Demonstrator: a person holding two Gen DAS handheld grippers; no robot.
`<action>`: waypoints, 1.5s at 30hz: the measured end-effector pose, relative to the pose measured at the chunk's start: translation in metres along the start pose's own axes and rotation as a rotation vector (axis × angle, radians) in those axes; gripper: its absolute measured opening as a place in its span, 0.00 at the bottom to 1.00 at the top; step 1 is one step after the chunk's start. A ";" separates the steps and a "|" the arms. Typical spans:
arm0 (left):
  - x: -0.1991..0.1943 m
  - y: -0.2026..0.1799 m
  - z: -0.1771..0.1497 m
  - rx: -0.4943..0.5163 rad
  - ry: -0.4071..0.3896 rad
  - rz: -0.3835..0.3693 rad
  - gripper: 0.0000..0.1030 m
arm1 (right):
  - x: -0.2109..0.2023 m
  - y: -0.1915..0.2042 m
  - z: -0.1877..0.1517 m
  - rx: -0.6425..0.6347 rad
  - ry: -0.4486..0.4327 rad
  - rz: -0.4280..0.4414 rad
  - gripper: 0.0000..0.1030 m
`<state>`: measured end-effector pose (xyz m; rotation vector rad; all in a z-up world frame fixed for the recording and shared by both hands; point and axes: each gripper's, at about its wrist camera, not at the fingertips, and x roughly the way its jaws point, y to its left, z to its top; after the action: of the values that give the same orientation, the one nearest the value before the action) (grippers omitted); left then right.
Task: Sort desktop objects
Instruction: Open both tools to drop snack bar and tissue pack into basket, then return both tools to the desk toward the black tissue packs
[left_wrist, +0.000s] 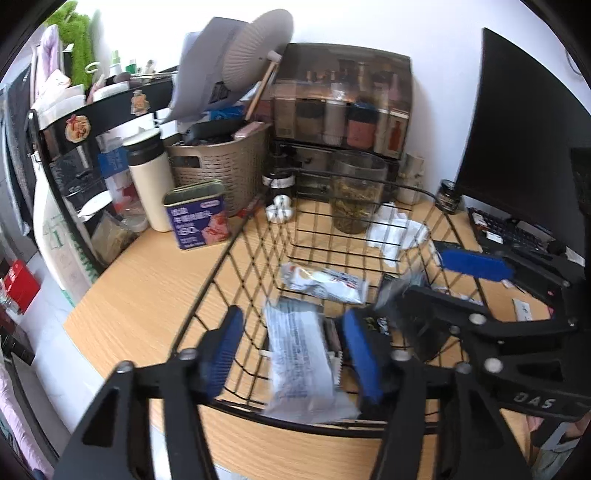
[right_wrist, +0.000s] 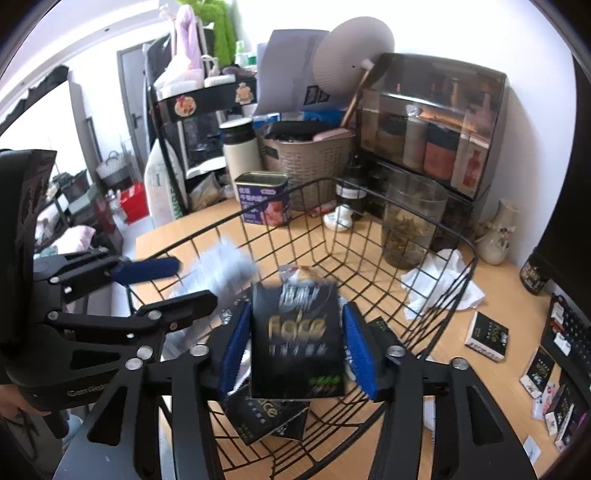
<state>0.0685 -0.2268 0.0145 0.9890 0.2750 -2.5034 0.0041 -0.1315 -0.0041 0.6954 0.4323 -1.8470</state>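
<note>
A black wire basket (left_wrist: 258, 236) (right_wrist: 454, 273) stands on the wooden desk. My left gripper (left_wrist: 295, 354) is open over its near rim, with a blurred white packet (left_wrist: 299, 354) between the pads, not touching either. Another white packet (left_wrist: 325, 282) lies inside. My right gripper (right_wrist: 295, 347) is open over the basket, with a blurred black box (right_wrist: 297, 339) between its pads, gaps on both sides. Another black box (right_wrist: 266, 417) lies beneath in the basket. The right gripper shows in the left wrist view (left_wrist: 436, 273); the left gripper shows in the right wrist view (right_wrist: 181, 280).
A blue tin (left_wrist: 197, 218), white flask (left_wrist: 149, 181), brown woven basket (left_wrist: 225, 162), glass jar (left_wrist: 354, 192) and crumpled tissue (left_wrist: 399, 232) surround the wire basket. More small boxes (right_wrist: 487, 336) lie on the desk at right, by a keyboard (right_wrist: 572, 332) and monitor (left_wrist: 524, 129).
</note>
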 end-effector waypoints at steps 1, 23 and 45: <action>-0.001 0.002 0.001 -0.006 -0.004 -0.006 0.68 | -0.002 -0.002 0.001 0.004 -0.006 -0.003 0.64; -0.008 -0.014 0.006 0.025 -0.020 -0.030 0.68 | -0.023 -0.014 -0.003 0.019 -0.026 -0.009 0.64; 0.009 -0.143 0.026 0.226 -0.022 -0.220 0.68 | -0.088 -0.118 -0.049 0.188 -0.027 -0.222 0.64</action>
<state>-0.0184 -0.1114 0.0306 1.0676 0.0990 -2.7920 -0.0699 0.0038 0.0115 0.7730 0.3309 -2.1238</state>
